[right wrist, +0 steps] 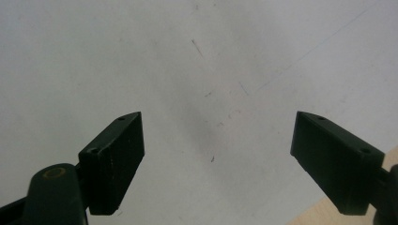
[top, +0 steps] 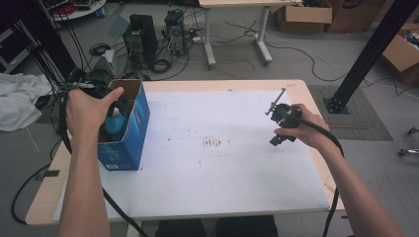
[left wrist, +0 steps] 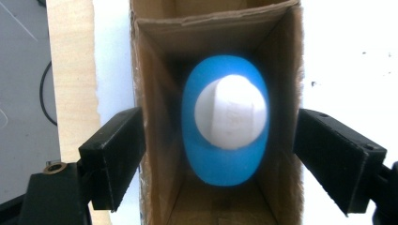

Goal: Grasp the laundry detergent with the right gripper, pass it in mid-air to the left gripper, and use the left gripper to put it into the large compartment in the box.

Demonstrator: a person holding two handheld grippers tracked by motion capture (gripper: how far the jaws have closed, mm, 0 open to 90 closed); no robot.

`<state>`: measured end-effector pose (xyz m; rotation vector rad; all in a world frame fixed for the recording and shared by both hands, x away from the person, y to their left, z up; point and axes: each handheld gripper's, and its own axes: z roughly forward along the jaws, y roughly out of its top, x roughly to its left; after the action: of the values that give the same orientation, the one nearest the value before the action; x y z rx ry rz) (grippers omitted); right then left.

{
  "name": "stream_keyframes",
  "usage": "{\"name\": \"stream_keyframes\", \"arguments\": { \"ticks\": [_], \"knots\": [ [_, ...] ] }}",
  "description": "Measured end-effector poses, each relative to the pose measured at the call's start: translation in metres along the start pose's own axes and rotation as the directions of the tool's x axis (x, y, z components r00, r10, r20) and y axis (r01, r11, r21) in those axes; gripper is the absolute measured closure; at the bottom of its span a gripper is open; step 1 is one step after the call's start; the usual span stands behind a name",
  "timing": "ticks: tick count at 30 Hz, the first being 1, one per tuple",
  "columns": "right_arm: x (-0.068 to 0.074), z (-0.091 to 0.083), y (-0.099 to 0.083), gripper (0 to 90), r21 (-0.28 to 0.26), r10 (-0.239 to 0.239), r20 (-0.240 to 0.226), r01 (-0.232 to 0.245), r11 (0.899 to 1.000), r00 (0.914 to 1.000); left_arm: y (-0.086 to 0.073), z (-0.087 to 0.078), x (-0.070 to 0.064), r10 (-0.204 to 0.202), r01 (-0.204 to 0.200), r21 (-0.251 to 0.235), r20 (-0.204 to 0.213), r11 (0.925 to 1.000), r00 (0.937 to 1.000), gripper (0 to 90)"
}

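i hover my left gripper (left wrist: 218,154) over the open blue box (top: 132,129), jaws wide and straddling its walls; the blue bottle (left wrist: 225,119) stands straight below. next i judge: narrow, descend, grip its white cap (left wrist: 231,112). my right gripper (right wrist: 218,161) idles wide, empty.

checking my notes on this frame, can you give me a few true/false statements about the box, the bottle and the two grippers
1. The blue box stands open near the table's left edge. True.
2. A blue bottle with a white cap is inside the box. True.
3. The left gripper is clamped on the bottle. False: its jaws stand open, outside the box walls.
4. The right gripper holds a cloth. False: it is open over the bare white surface.
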<state>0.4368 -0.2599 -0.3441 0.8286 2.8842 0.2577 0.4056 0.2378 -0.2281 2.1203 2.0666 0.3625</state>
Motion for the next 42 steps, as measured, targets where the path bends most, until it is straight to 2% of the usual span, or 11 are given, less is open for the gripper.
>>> {"name": "stream_keyframes", "arguments": {
  "ticks": [9, 12, 20, 25, 29, 35, 38, 41, 42],
  "knots": [
    [0.0, -0.002, -0.002, 17.6, -0.001, 0.004, 0.001, -0.004, 1.0, 1.0, 0.005, -0.019, -0.003, 0.011, -0.011, -0.013, 0.009, 0.9999, 0.9999, 18.1],
    [0.0, -0.002, -0.002, 17.6, -0.001, 0.003, 0.002, -0.003, 1.0, 1.0, 0.007, -0.024, -0.007, 0.027, -0.027, -0.013, 0.006, 0.9995, 0.9996, 18.0],
    [0.001, -0.002, -0.002, 17.6, 0.004, 0.0, -0.003, 0.0, 1.0, 1.0, 0.015, -0.034, -0.031, 0.08, -0.08, -0.028, 0.004, 0.9964, 0.9968, 17.9],
    [0.0, -0.002, -0.003, 17.6, 0.007, 0.003, -0.004, -0.003, 1.0, 1.0, 0.021, -0.035, -0.053, 0.121, -0.121, -0.027, 0.001, 0.9923, 0.9926, 17.9],
    [0.0, -0.003, -0.003, 17.6, 0.007, 0.004, -0.003, -0.004, 1.0, 1.0, 0.025, -0.033, -0.074, 0.173, -0.173, -0.014, -0.001, 0.9849, 0.985, 17.8],
    [0.001, -0.003, -0.003, 17.6, 0.003, 0.0, -0.003, 0.0, 1.0, 1.0, 0.029, -0.024, -0.106, 0.248, -0.248, -0.003, -0.001, 0.9687, 0.9687, 17.7],
    [0.0, -0.003, -0.003, 17.6, 0.004, -0.001, -0.003, 0.001, 1.0, 1.0, 0.03, -0.018, -0.122, 0.284, -0.284, -0.008, 0.024, 0.9589, 0.9586, 17.8],
    [0.0, -0.002, -0.003, 17.6, 0.005, 0.002, -0.004, -0.002, 1.0, 1.0, 0.031, -0.012, -0.134, 0.319, -0.319, -0.012, 0.067, 0.9476, 0.9453, 17.8],
    [0.0, -0.002, -0.003, 17.6, 0.006, 0.002, -0.003, -0.002, 1.0, 1.0, 0.031, -0.01, -0.139, 0.337, -0.336, -0.014, 0.079, 0.9416, 0.9383, 17.8]
  ]
}}
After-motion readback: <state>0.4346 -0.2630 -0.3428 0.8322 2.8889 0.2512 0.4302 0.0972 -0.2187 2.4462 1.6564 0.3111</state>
